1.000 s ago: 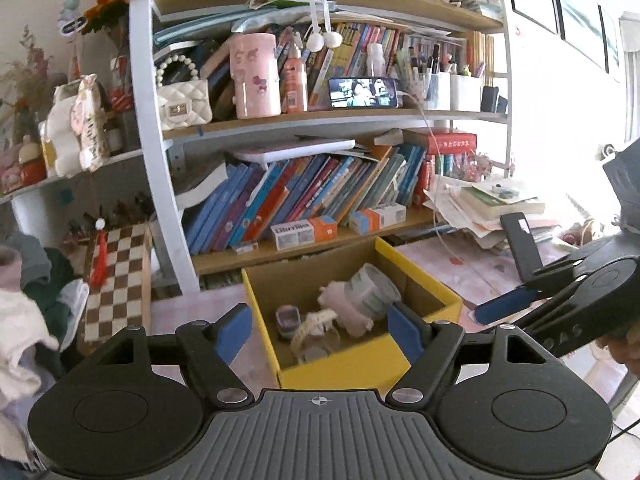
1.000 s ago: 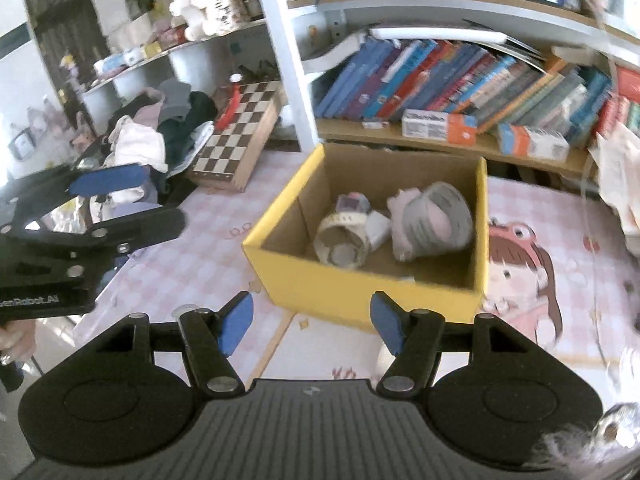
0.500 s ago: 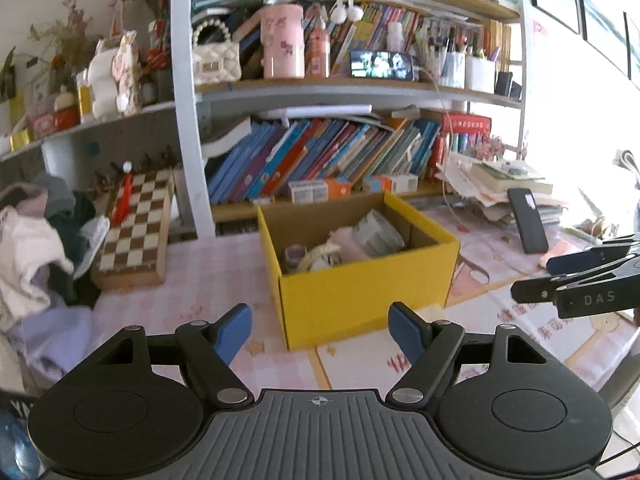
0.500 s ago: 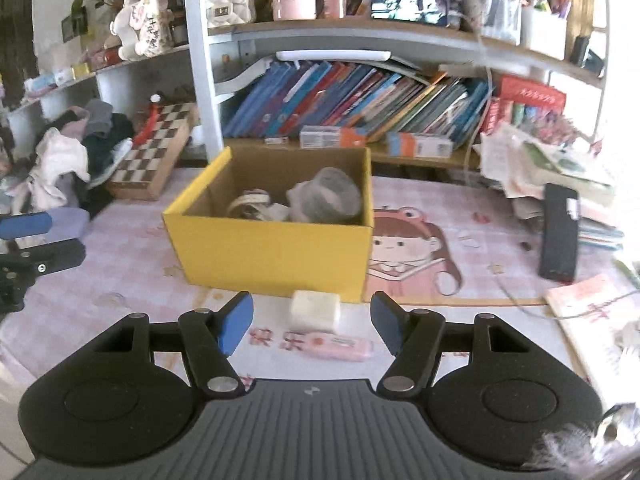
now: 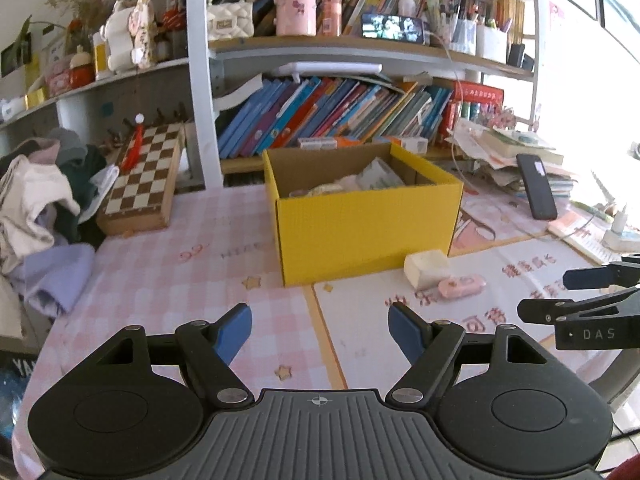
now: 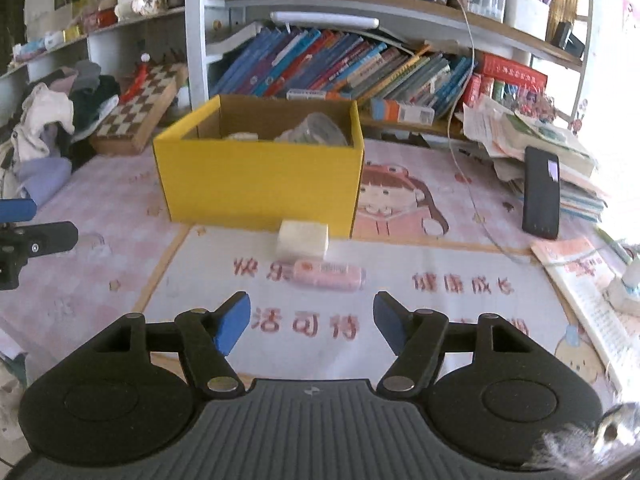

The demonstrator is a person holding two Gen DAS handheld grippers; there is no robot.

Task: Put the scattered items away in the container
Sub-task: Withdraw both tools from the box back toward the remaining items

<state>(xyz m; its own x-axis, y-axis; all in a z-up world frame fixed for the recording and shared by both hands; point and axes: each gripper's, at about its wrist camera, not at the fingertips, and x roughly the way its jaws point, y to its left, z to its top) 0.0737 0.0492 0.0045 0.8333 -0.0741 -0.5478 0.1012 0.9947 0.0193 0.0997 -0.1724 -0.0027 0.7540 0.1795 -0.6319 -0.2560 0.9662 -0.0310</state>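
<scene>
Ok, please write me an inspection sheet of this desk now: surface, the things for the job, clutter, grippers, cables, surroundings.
Surface: pink checked mat with cartoon print, bare in front of the grippers.
Job's things: yellow box open, already holding items; white block touching its front; pink tube lying flat nearer the grippers.
Clutter: black phone, paper pile, chessboard, clothes heap.
Grippers: left gripper open, empty; right gripper opening, nothing between its jaws.
Cables: white cable runs down from the shelf across the mat.
Surroundings: bookshelf, crowded.

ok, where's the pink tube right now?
The pink tube lies flat on the mat in front of the yellow box, just nearer the camera than the white block. In the right wrist view it sits just ahead of the empty right gripper.
</scene>
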